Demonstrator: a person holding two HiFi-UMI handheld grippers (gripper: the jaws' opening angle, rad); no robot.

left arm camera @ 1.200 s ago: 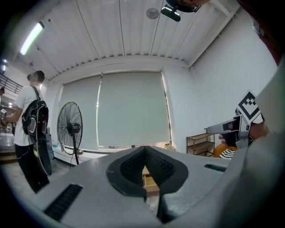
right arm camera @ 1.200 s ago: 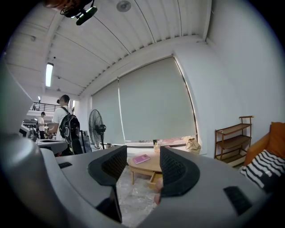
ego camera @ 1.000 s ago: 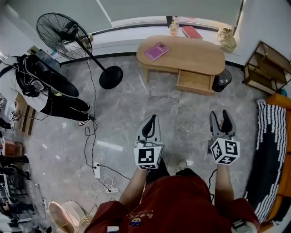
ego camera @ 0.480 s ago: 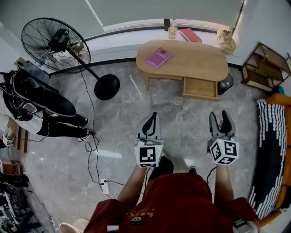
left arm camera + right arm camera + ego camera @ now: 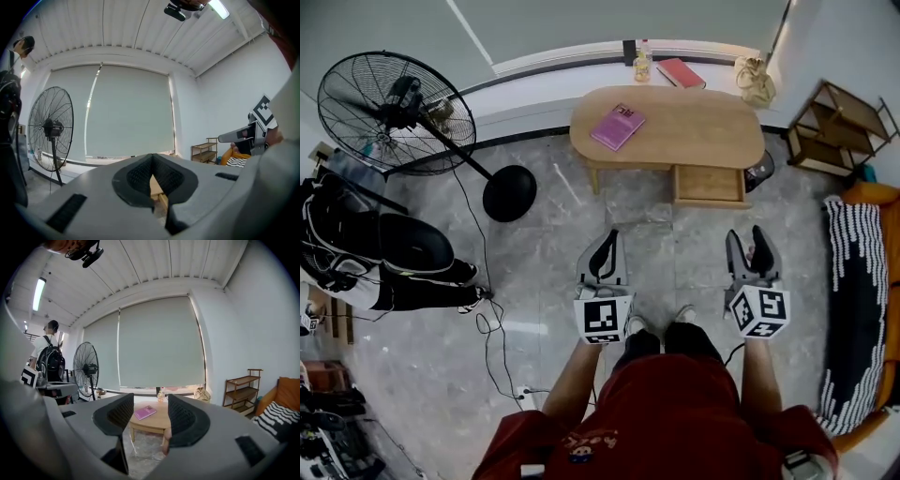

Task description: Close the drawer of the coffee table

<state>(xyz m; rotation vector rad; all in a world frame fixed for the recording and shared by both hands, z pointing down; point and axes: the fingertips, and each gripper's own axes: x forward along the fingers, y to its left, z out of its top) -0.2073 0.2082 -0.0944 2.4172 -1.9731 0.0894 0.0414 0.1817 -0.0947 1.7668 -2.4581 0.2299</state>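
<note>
Coffee table (image 5: 156, 188) mostly behind left hand-held gripper (image 5: 151, 159); orange sofa (image 5: 883, 197) cut by frame edge

Dark red short-sleeved shirt (image 5: 675, 412) here, left gripper (image 5: 610, 236) and right gripper (image 5: 747, 234) both grey, black pads (image 5: 185, 420), black-and-white square markings

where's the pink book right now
In the head view, the pink book lies on the left part of the coffee table, up and left of its pulled-out drawer.

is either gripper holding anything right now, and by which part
Nothing is held: the left gripper has its jaws shut on nothing, the right gripper has them apart and empty.
</note>
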